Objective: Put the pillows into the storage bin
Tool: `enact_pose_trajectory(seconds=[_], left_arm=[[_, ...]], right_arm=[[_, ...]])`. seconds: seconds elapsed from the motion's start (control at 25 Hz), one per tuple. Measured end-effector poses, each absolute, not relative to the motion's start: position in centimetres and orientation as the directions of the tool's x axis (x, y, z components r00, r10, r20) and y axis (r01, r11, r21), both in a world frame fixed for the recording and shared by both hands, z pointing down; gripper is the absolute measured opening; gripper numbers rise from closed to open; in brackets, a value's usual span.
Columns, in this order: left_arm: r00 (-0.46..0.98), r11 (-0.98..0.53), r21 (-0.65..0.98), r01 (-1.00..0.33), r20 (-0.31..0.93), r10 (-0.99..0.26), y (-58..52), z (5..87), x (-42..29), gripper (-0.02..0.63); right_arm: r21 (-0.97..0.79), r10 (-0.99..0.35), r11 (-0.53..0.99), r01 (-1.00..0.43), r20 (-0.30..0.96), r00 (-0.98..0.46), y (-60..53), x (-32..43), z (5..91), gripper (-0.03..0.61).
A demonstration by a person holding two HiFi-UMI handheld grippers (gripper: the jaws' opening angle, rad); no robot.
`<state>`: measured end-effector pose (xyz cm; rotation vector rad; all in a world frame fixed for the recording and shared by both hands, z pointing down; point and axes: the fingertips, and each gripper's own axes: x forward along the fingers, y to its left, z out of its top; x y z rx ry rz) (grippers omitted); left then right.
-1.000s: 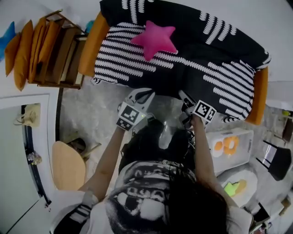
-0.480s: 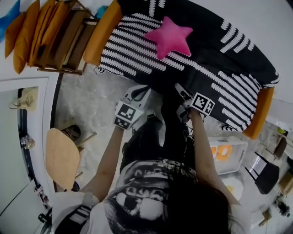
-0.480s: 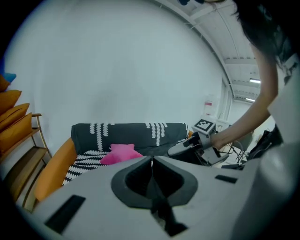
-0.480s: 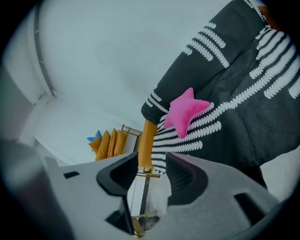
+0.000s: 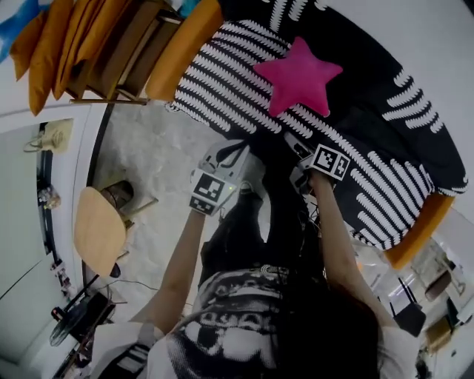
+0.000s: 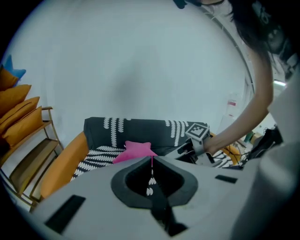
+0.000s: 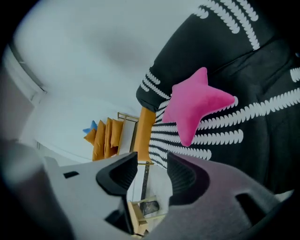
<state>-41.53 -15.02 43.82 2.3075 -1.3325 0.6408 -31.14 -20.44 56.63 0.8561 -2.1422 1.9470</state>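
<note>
A pink star pillow (image 5: 298,76) lies on the seat of a black sofa with white stripes (image 5: 385,141). It also shows in the left gripper view as the star pillow (image 6: 133,151) and in the right gripper view as the star pillow (image 7: 194,108). My left gripper (image 5: 233,154) hangs over the floor just short of the sofa's front edge; its jaws (image 6: 151,161) stand shut and empty. My right gripper (image 5: 293,142) reaches over the seat edge, below the star. Its jaws (image 7: 152,161) are open, have just widened a little, and hold nothing.
Orange pillows (image 5: 44,52) stand in a wooden rack (image 5: 137,44) left of the sofa, with a blue star pillow (image 5: 15,18) beyond them. The sofa has orange armrests (image 5: 185,48). A wooden stool (image 5: 100,229) stands on the floor at left.
Both grippers have moved toward the sofa, and the star pillow now sits nearer and larger. The white bin seen at the right earlier has slid out of the head view.
</note>
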Motion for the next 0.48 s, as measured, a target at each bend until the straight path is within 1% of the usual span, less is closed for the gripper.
enact_pose_trajectory(seconds=[0.16,0.28,0.48], left_arm=[[0.383,-0.403,0.107,-0.909,0.597,-0.705,-18.5,45.4,-41.8,0.006],[0.357,-0.381,0.098,-0.919,0.613,-0.705,-20.9,46.7,-42.1,0.006],[0.314,-0.318,0.113,-0.942,0.635,-0.706,-23.4,48.1,-43.0,0.006]], right_arm=[[-0.866,-0.206,-0.003,-0.501,0.49,-0.847,-23.2,-32.7,61.0,0.195],[-0.844,-0.126,0.004,-0.536,0.531,-0.838,-24.6,-33.8,64.2,0.229],[-0.817,-0.088,-0.033,-0.576,0.577,-0.812,-27.0,-35.0,69.1,0.289]])
